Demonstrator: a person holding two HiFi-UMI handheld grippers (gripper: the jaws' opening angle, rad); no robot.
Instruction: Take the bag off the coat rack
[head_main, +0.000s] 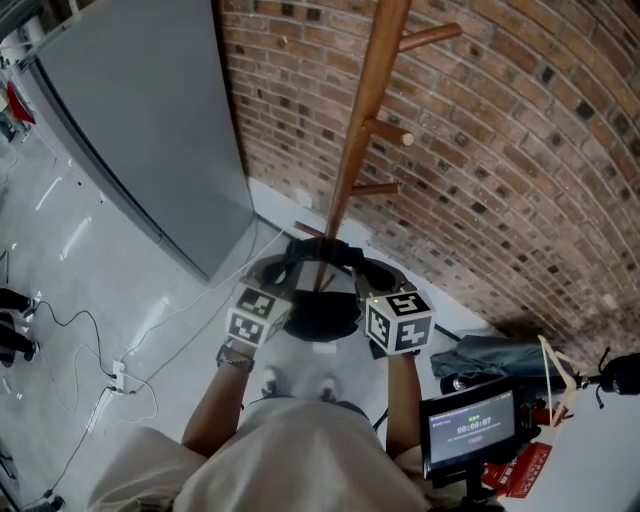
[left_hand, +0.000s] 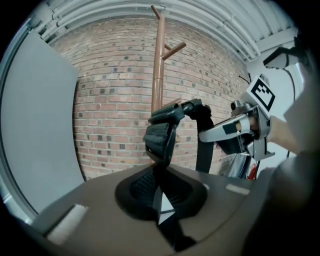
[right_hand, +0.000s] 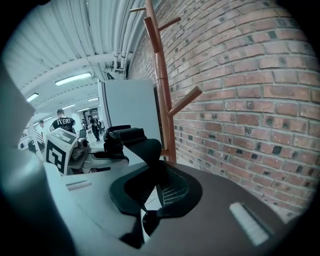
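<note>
From the head view, looking steeply down, the left hand-held gripper (head_main: 285, 303) and the right hand-held gripper (head_main: 362, 303) sit side by side with the black bag (head_main: 322, 315) hanging between them, low beside the foot of the wooden coat rack (head_main: 365, 110). The bag's strap (head_main: 322, 250) arcs across the rack's pole just above the bag; whether it rests on a peg (head_main: 392, 132) cannot be told from here. Only this view takes in the pale floor (head_main: 90, 300), the thin cables (head_main: 70, 320) trailing over it, a small lit screen (head_main: 470, 428) at lower right and a heap of blue cloth (head_main: 495, 355) by the brick wall (head_main: 500, 150), with a grey panel (head_main: 140, 120) leaning off to the left. The left gripper view settles what the head view hides: its jaws are pressed together, pinching the strap, which rises from them into a thick padded section (left_hand: 160, 137) in front of the pole, then bends over toward the right hand-held gripper at the frame's right side. The right gripper view shows its jaws likewise clamped on the strap, the band twisting up and across to the left hand-held gripper. Only here do people (right_hand: 60, 120) appear, standing far off under ceiling lights (right_hand: 74, 78).
</note>
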